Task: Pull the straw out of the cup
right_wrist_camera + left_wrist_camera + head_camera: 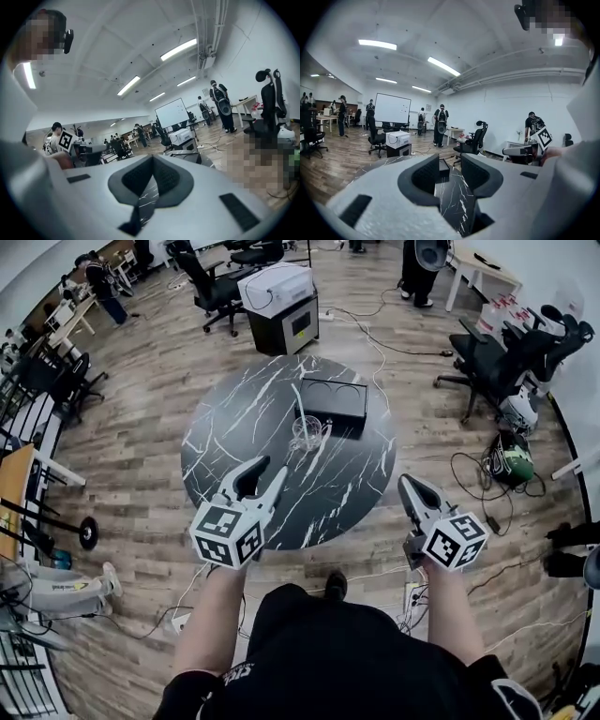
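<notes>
Presently left gripper [272, 470] jaws stand apart, empty; right gripper [406, 481] jaws are pressed together.

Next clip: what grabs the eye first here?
A round black marble table fills the middle of the head view, with a clear cup and a black box on it. By its near edge hang the left gripper, open, and the right gripper, shut, both empty.

Wood floor [141, 409], black office chairs [216, 287]
</notes>
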A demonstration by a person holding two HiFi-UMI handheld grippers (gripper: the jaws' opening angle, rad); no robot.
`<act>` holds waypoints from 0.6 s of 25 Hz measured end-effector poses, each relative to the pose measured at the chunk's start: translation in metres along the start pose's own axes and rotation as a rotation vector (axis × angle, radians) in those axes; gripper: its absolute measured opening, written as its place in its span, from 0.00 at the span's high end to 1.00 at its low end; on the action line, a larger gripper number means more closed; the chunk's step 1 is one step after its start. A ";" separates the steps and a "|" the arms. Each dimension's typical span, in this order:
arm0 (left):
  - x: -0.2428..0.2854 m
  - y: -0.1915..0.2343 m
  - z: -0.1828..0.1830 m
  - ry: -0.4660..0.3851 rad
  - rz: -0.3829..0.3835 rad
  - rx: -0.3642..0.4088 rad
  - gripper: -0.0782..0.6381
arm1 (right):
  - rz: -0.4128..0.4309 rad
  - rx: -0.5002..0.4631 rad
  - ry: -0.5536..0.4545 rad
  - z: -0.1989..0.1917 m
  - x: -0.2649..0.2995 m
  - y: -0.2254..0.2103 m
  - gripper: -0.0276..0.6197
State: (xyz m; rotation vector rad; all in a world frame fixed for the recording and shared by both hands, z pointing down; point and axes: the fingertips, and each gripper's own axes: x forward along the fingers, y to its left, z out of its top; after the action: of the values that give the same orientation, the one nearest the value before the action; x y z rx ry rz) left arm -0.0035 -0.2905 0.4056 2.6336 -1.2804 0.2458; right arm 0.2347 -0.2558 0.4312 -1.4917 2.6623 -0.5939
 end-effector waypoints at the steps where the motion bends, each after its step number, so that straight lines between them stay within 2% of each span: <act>1: 0.002 0.003 0.000 0.002 0.006 -0.006 0.69 | 0.010 0.001 0.007 0.000 0.006 0.000 0.95; 7: 0.019 0.036 0.000 -0.003 0.025 -0.030 0.69 | 0.037 -0.009 0.043 0.001 0.046 -0.003 0.95; 15: 0.049 0.085 0.010 -0.019 -0.016 -0.045 0.69 | 0.007 -0.044 0.023 0.033 0.101 -0.006 0.95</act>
State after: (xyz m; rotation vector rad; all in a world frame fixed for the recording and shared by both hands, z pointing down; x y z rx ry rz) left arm -0.0395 -0.3814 0.4169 2.6134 -1.2554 0.1871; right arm 0.1920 -0.3529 0.4183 -1.4942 2.7136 -0.5592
